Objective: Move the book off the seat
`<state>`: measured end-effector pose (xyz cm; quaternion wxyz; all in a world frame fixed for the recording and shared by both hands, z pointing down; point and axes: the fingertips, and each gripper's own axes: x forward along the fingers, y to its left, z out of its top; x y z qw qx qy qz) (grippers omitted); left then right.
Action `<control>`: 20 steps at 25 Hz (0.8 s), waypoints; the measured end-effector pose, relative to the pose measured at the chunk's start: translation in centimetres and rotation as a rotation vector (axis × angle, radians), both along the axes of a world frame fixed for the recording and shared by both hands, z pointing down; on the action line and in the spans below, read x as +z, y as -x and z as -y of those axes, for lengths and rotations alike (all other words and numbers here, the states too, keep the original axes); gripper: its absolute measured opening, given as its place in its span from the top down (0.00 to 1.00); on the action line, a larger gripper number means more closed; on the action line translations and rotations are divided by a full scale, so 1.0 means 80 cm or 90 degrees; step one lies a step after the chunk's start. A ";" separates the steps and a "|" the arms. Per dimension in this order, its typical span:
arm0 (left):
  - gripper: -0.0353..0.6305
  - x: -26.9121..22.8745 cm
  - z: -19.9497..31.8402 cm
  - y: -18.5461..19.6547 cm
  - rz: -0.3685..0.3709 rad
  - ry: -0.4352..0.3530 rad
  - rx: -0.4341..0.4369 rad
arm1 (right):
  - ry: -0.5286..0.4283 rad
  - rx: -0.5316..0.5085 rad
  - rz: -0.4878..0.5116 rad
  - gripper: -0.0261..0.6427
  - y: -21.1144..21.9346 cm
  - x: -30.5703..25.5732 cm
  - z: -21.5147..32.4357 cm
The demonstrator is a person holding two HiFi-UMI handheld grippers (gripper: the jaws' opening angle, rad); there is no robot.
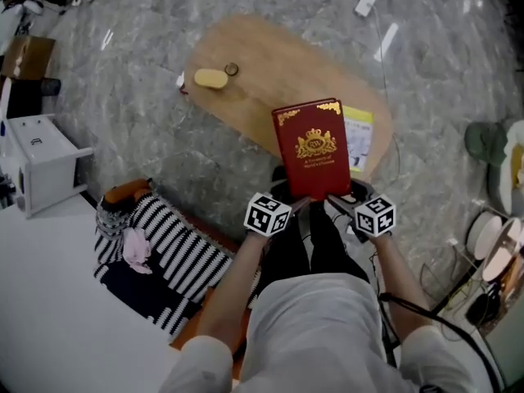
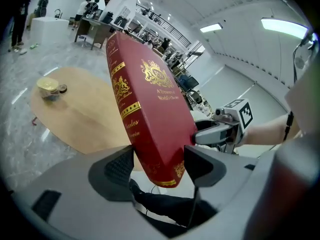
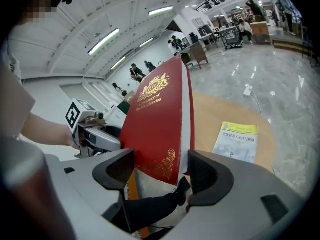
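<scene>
A thick red book with gold crest and lettering hangs upright in the air above the near end of an oval wooden table. My left gripper is shut on its lower left corner; in the left gripper view the spine and cover sit clamped in that gripper. My right gripper is shut on the lower right corner, and in the right gripper view the cover stands in that gripper. Each gripper view shows the other gripper on the far side of the book.
On the table lie a yellow booklet, a yellow lump and a small round thing. A black-and-white striped cloth lies on an orange-edged seat at my left. A white box stands further left; cables and plates at the right.
</scene>
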<state>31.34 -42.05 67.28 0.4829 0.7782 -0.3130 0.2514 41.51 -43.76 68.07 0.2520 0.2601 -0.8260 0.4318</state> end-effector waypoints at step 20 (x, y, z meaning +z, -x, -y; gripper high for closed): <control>0.48 0.208 0.044 -0.069 -0.033 0.055 0.157 | 0.067 0.143 -0.026 0.44 -0.070 0.204 0.010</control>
